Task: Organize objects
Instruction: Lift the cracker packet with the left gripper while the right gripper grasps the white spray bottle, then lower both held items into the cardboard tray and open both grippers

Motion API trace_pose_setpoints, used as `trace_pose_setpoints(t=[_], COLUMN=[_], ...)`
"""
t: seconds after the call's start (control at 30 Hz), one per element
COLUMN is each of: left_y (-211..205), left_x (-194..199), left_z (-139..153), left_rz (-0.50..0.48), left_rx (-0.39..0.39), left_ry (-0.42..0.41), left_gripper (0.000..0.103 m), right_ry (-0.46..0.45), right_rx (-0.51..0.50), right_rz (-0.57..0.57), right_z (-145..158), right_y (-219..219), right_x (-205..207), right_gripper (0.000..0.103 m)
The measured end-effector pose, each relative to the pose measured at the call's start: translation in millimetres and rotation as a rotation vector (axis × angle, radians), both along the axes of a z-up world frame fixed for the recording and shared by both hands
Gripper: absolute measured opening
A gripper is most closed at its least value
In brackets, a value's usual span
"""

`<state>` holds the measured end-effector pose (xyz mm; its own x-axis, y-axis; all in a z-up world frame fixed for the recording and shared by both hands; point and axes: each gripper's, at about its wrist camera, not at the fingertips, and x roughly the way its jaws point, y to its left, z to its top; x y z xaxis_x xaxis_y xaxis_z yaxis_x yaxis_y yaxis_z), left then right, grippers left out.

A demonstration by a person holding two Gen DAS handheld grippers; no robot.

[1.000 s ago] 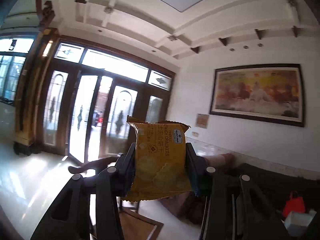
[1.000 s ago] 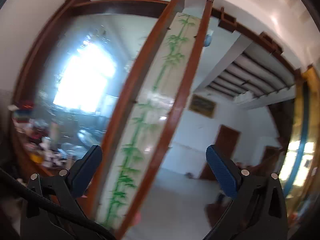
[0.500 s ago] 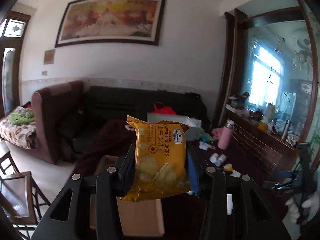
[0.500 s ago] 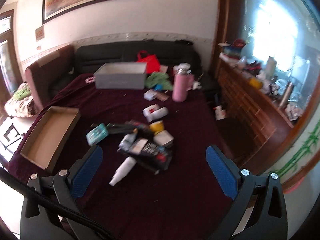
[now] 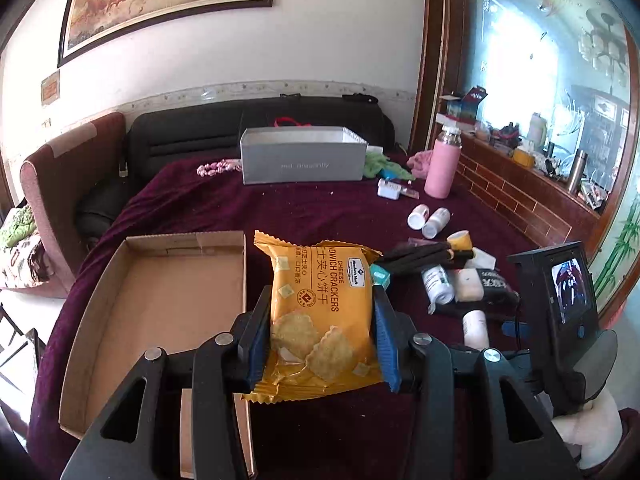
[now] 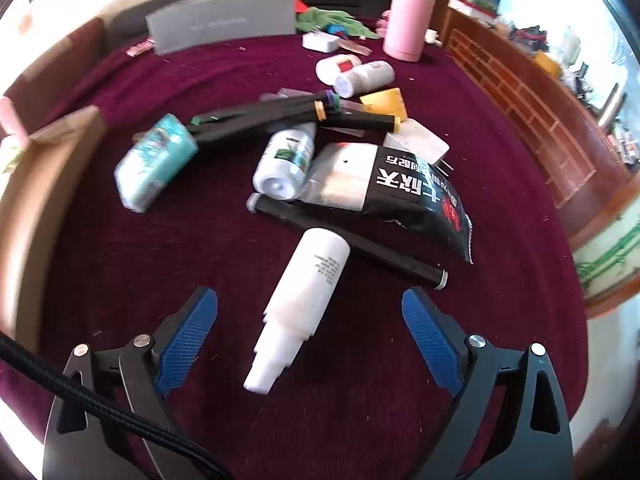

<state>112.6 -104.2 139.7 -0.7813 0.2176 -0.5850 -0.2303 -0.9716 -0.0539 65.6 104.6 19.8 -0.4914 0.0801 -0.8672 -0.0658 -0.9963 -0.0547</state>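
My left gripper (image 5: 322, 332) is shut on a yellow cheese cracker packet (image 5: 322, 312), held above the maroon table by the right edge of a shallow cardboard tray (image 5: 160, 304). My right gripper (image 6: 310, 334) hangs over a pile of small items, its jaws closing with a white spray bottle (image 6: 298, 312) lying between them, untouched by the blue pads (image 6: 430, 340). The pile holds a black snack pouch (image 6: 404, 196), black markers (image 6: 288, 114), a white pill bottle (image 6: 286, 160) and a teal tissue pack (image 6: 154, 162). The right gripper's body (image 5: 560, 320) shows in the left wrist view.
A grey open box (image 5: 302, 156) stands at the table's far end, next to a pink flask (image 5: 442, 166) and green cloth (image 5: 380, 166). Two small white bottles (image 5: 426, 218) lie mid-table. A dark sofa (image 5: 248, 124) sits behind; a wooden ledge (image 5: 520, 196) runs along the right.
Both grippers swung down from the ceiling and doors toward the table. The left still holds the cracker packet, now beside the tray. The right came down low over the white spray bottle, jaws narrowing.
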Motion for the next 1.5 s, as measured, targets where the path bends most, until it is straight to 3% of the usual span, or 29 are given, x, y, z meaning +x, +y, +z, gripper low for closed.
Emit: trace_pose_setpoints(t=[0.1,0.23,0.3,0.57,0.67,0.83,1.13,1.5], left_y=[-0.9,-0.6,-3.3,-17.7,-22.1,-31.8,-71.4,-125.1], left_x=[3.4,3.9,5.3,15.5,19.3,21.7,-1.7,-66.9], left_z=[-20.2,-41.1,-46.8,-51.7,-49.2,-39.5,-24.3,-42.5], left_rz=[0.013,0.015,0.015,0.034,0.043,0.066,0.155,0.247], left_rx=[-0.030,-0.045,-0.040,-0.038,-0.046,-0.070,-0.105,-0.144], left_ry=[-0.010,-0.027,-0.034,-0.047,-0.038,-0.010,0.018,-0.057], left_gripper=[0.040,0.040,0.040,0.040,0.040,0.040,0.040,0.040], right_ry=[-0.041,-0.040,-0.034,-0.017,0.000,0.050,0.040,-0.028], right_rx=[-0.029,-0.072,-0.105,-0.261,-0.344,-0.394,-0.497,-0.513], right_rz=[-0.013,-0.041,-0.034,0.034,0.102,0.223,0.422,0.455], right_z=[-11.5,-14.4,-12.6,1.2,17.2,55.6,103.6,92.0], right_y=[2.2,14.5,19.9,31.5,27.2,-0.7,-76.1,-165.1], right_x=[-7.5,-12.1,-11.9,7.6,18.3,33.3,-4.6,-74.1], right_gripper=[0.070,0.056,0.028,0.027,0.028,0.028,0.028,0.028])
